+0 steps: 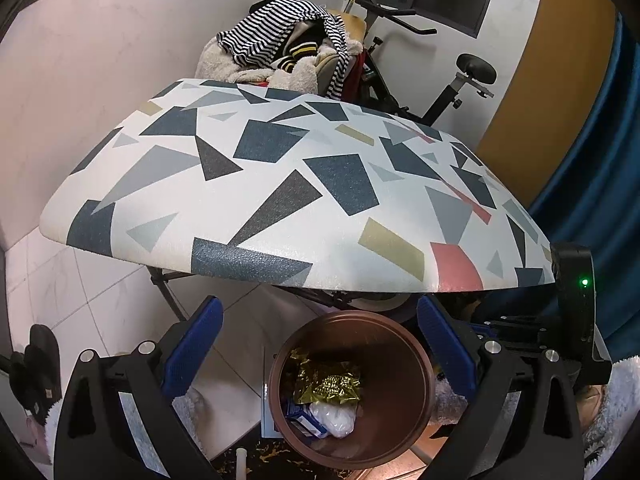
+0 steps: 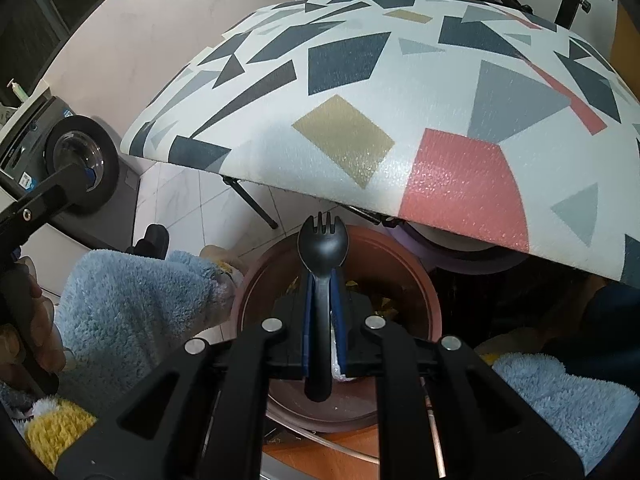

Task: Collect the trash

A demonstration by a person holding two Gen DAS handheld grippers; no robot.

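— Right claw (image 2: 322, 312)?
— Closed tight on a black spork (image 2: 322, 264), blue pads pinching the handle, tined head pointing forward and up. Held directly over the mouth of the brown trash bin (image 2: 424, 292), just below the near edge of the desk (image 2: 360, 80).

— And the left claw (image 1: 320, 344)?
— Spread wide, gripping nothing. Blue fingers (image 1: 196, 344) set either side of the bin's (image 1: 404, 376) opening in its own view, hovering above it.

— Inside the bin?
— A crumpled gold foil wrapper (image 1: 328, 386), a white bag or wad (image 1: 334, 418) beneath it, and a blue-and-white carton (image 1: 304, 426) against the left wall. Bin standing on the floor, tucked partly under the desk's (image 1: 280, 184) front edge.

— Desk itself?
— White top scattered with grey, navy, tan and coral shapes — nothing resting on it in either view.

— Around it?
— Heap of clothes (image 1: 280, 52) with a striped top behind the far edge, exercise bike (image 1: 448, 80) to the right of that. Washing machine (image 2: 76, 160) at left in the right-wrist view. Fluffy blue sleeve (image 2: 132, 304) beside the bin, left of it.
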